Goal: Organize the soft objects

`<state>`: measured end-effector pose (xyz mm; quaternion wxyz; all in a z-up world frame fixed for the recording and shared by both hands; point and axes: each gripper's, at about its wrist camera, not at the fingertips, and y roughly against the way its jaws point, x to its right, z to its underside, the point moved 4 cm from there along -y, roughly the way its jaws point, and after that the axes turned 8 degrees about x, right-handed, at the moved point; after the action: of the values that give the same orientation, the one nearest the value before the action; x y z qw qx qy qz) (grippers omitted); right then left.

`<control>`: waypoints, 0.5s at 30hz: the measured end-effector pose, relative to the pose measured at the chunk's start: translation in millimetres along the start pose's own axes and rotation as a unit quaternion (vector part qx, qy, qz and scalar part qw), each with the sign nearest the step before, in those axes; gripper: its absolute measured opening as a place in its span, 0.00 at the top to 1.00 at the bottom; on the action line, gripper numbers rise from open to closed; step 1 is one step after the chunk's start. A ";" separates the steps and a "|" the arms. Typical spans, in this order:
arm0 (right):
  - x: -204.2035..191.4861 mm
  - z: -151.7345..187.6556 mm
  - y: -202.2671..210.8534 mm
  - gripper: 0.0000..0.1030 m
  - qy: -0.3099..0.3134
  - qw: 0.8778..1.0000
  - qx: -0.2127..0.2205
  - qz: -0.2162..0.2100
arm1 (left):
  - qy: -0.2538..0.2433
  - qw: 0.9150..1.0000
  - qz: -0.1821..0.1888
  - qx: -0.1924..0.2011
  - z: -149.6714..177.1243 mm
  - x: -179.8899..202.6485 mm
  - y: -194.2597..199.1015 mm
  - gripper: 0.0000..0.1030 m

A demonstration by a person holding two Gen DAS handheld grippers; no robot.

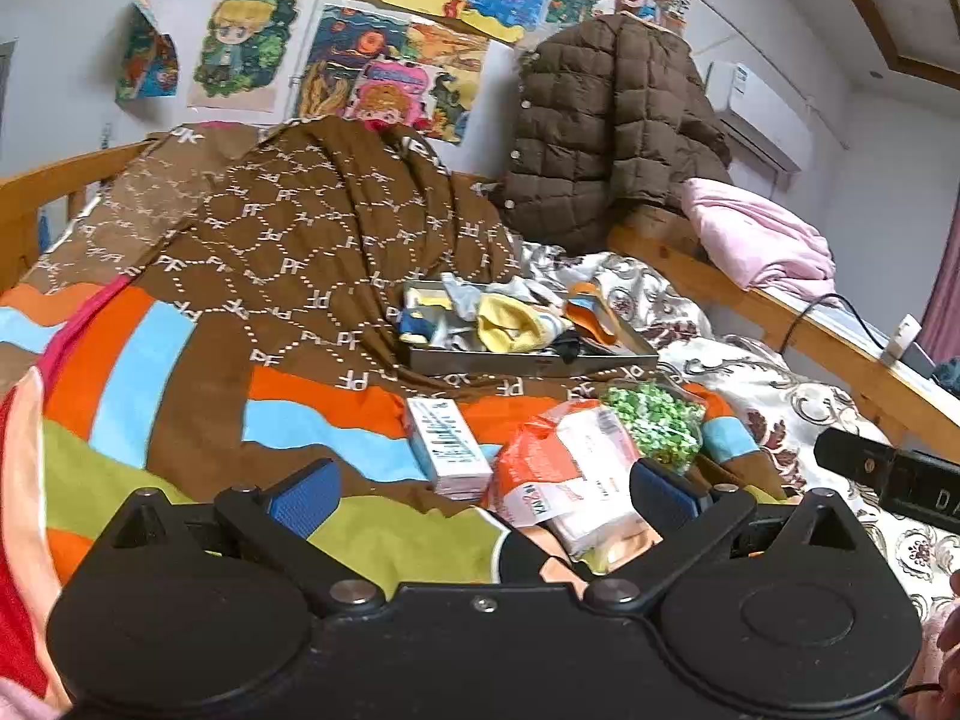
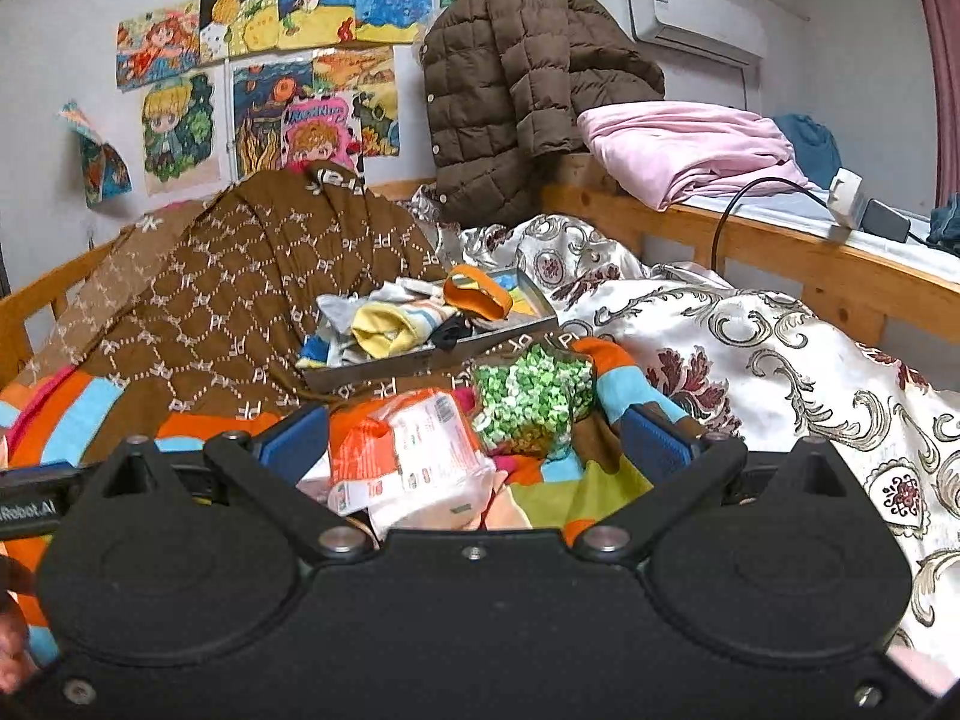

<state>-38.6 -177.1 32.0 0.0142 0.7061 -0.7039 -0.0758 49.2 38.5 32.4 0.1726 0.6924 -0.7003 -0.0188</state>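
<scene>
Socks (image 1: pixel 510 321) heaped in metal tray (image 1: pixel 528 363) on bed.

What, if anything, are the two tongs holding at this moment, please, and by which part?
Nothing is held. The left tongs and the right tongs both stand open above the bed, with the orange-and-white packet lying loose between their fingers.

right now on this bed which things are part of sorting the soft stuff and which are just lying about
Part of the job:
- metal tray piled with small clothes
- orange-and-white soft pack
- green-and-white bag
- white box

Just lying about:
- brown puffer jacket
- pink cloth
- wall drawings
- air conditioner
</scene>
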 end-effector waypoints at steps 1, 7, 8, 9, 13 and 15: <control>-2.2 1.5 0.0 0.01 0.004 1.000 -0.001 0.002 | 0.001 1.000 -0.004 0.000 0.5 -1.5 0.9 0.01; -1.0 6.7 -4.1 0.01 0.006 1.000 -0.012 0.005 | 0.014 0.999 -0.031 0.002 1.0 -11.2 2.7 0.01; -2.0 7.9 -5.5 0.01 0.006 1.000 -0.015 0.006 | 0.014 0.999 -0.033 0.001 1.6 -11.3 2.1 0.01; 0.3 8.5 -7.1 0.01 0.008 1.000 -0.018 0.007 | 0.012 0.999 -0.035 0.000 2.1 -11.3 1.9 0.01; 2.2 10.4 -13.3 0.01 0.017 0.999 -0.028 0.015 | 0.001 0.999 -0.038 -0.004 5.7 -8.8 0.9 0.01; 3.8 12.3 -17.2 0.01 0.020 0.999 -0.033 0.018 | -0.005 0.999 -0.040 -0.005 7.0 -7.2 1.0 0.01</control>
<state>-23.1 -179.7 17.3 0.0528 0.6939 -0.7131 -0.0849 46.2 44.1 24.5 0.1712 0.7187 -0.6731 -0.0327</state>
